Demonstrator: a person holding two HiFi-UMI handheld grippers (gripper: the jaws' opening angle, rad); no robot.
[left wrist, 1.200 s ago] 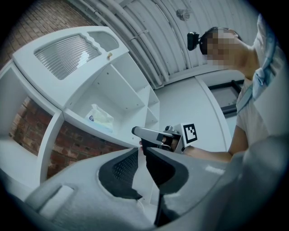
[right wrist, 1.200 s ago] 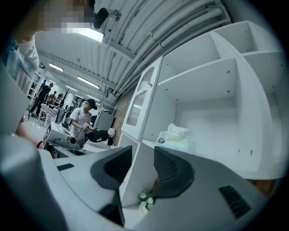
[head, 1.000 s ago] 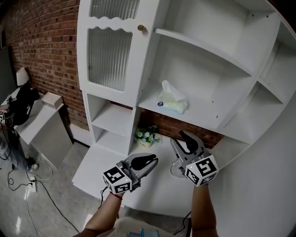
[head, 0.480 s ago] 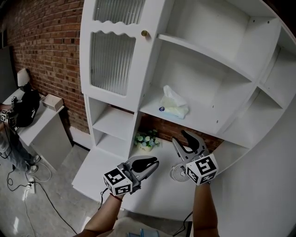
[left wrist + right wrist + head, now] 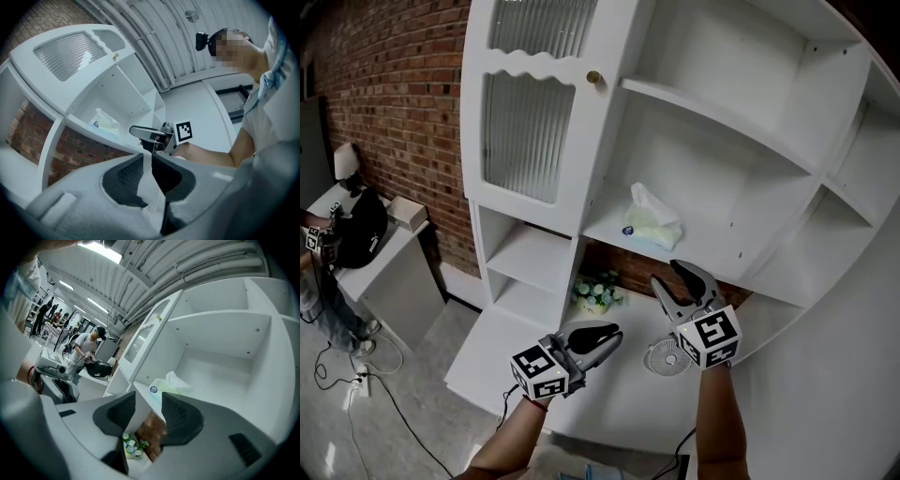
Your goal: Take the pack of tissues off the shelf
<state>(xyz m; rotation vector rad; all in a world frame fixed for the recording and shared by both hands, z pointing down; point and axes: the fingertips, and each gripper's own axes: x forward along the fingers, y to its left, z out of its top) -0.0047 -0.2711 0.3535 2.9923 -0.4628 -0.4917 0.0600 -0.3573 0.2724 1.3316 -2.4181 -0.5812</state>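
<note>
Over the last second the right claw (image 5: 667, 274) has lifted a little and come nearer the shelf (image 5: 722, 251), rolling slightly at the wrist. Its jaws have just been opening wider, with nothing between them. I read this as the approach to the grab, with no contact made so far. The pack of tissues (image 5: 653, 225) lies where it was on the shelf, towards the left end, with one sheet standing up out of its top. The right claw hangs below and just in front of the shelf edge, near the pack but clearly apart from it. In the right gripper view the jaws stand a moderate way apart and aim at the underside of the shelf edge, with the pack (image 5: 165, 386) just above the gap. From this I judge the claw must rise a bit more and go forward before it can close on the pack. The jaws touch nothing and hold nothing. The left claw (image 5: 614, 333) has kept its place low, well below the shelf and to the left, and plays no part for now. Its own view shows its jaws almost together with only a thin sliver of light between the pads. I cannot be sure whether the tips quite meet, but nothing is caught in them. A small fan (image 5: 667, 356) and a bunch of flowers (image 5: 595, 289) sit below the shelf, clear of the right claw's likely path upward.
</note>
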